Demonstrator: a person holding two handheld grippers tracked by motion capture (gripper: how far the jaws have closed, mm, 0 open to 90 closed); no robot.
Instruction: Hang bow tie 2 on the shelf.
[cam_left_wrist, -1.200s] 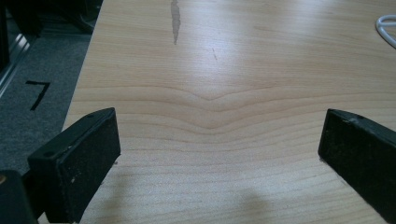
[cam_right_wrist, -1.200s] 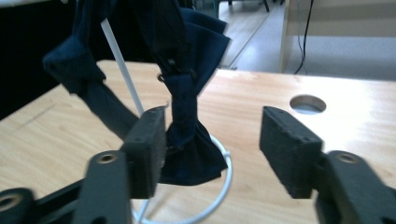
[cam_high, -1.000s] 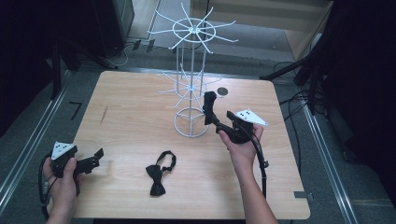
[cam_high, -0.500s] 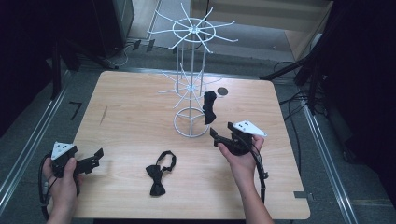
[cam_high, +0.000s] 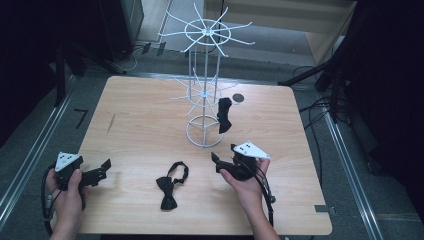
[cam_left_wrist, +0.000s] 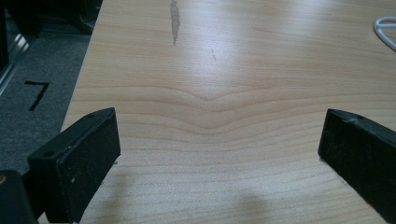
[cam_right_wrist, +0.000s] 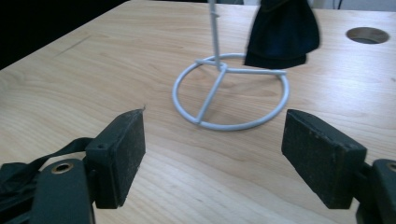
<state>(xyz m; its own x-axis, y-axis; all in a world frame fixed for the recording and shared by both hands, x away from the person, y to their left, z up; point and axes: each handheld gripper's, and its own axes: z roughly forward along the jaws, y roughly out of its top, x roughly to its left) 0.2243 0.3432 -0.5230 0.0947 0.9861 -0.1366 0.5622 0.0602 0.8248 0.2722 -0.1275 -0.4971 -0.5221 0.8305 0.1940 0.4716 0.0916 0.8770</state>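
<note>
Black bow tie (cam_high: 171, 187): flat on the table (cam_high: 140, 125), between my grippers.
Second bow tie (cam_high: 224, 114): apparently hanging on the white wire stand (cam_high: 204, 131).
Right gripper (cam_high: 219, 163): jaws just opening, wide, empty.
Left gripper (cam_high: 104, 170): jaws wide, empty.

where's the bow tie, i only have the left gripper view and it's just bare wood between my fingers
observer: a black fabric bow tie lies flat on the light wooden table, to the right of your left gripper.
operator: is that the only one
observer: no, a second black bow tie hangs on the white wire display stand.
operator: and the right gripper
observer: the right gripper is just in front of the stand's ring base; its fingers have just been opening, with nothing between them.
</note>
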